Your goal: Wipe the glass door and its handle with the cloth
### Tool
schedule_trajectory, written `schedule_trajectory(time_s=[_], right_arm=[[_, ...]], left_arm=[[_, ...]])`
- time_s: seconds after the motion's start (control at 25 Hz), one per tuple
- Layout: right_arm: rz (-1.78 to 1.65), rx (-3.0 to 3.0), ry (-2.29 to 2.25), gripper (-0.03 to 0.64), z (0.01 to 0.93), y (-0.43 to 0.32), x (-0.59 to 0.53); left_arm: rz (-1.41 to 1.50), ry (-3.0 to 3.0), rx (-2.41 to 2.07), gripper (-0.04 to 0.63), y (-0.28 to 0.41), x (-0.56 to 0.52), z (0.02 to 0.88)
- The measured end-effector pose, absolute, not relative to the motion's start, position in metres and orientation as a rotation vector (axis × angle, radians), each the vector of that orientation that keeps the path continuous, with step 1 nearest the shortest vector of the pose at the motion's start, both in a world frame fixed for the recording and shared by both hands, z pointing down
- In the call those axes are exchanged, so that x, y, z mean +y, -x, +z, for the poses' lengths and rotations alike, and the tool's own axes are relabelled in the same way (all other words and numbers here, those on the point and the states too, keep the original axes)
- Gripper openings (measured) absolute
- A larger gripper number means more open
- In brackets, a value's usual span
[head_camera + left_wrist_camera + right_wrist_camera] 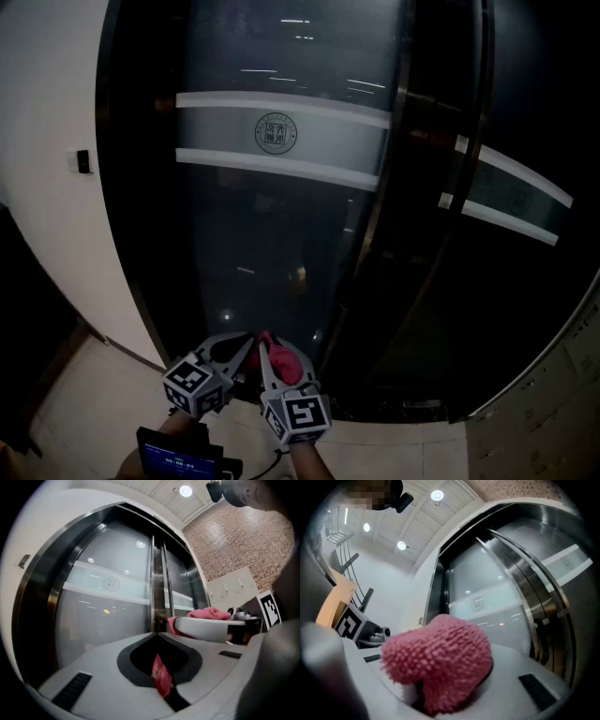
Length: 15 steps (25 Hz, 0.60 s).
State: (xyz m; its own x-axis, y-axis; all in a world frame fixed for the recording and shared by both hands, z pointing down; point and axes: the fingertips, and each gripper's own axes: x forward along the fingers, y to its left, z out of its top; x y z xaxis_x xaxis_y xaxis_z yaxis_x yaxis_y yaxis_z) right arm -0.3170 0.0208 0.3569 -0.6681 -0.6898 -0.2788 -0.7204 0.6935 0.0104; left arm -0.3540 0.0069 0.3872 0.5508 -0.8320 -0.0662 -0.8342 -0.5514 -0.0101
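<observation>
Pink cloth (440, 660) held low before the dark glass door (281, 234), both grippers down near its foot.

The right gripper (278, 356) is clamped on the cloth, a nubby, shaggy pink wad that bulges out between its jaws and covers their tips. It sits just short of the pane, by the door's bottom edge. The left gripper (157, 634) is just beside it with its jaws drawn together. A small glossy red strip (161, 679) is caught between them, and the views do not show whether it belongs to the cloth. The glass reflects ceiling lights. A frosted band (216, 129) with a round emblem crosses it higher up. A tall metal handle (373, 225) runs down the door's right edge, well above both grippers.
</observation>
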Motion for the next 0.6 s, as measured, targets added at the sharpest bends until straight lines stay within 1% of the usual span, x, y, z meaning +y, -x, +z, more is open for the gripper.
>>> schedule_trajectory(time_s=[0.24, 0.6], right_arm=[[0.200, 2.661, 1.032, 0.057, 0.349, 0.382, -0.042], [0.201, 2.677, 0.826, 0.057, 0.325, 0.502, -0.184]], left_arm=[[0.093, 2.675, 1.521, 0.014, 0.409, -0.052, 0.383], [0.068, 2.500, 1.702, 0.014, 0.531, -0.188, 0.358]])
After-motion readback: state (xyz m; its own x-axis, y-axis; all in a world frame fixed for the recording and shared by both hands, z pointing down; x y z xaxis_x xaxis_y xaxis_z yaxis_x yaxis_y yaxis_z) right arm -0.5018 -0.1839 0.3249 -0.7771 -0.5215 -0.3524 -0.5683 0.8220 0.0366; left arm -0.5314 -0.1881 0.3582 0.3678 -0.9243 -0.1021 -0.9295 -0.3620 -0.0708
